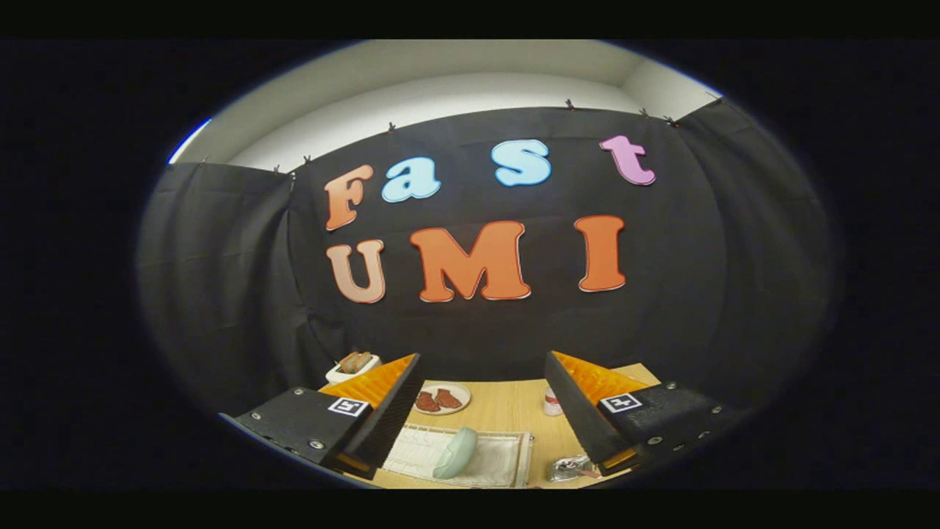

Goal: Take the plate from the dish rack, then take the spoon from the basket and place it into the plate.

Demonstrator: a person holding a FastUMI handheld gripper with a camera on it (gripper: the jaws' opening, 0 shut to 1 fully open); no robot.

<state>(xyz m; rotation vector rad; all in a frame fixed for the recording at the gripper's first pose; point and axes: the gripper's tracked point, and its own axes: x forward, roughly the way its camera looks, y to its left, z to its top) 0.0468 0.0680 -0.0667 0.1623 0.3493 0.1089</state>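
Two gripper (pixel 481 411) fingers are standing wide apart and holding nothing, hovering high above the desk (pixel 514 411). Below and between them the pale green plate (pixel 455 452) is standing on edge in the white dish rack (pixel 485 459), its rim running roughly away from the fingers. Reaching it probably means dropping straight down. A small basket (pixel 569 467) is sitting beside the rack, by the right finger.
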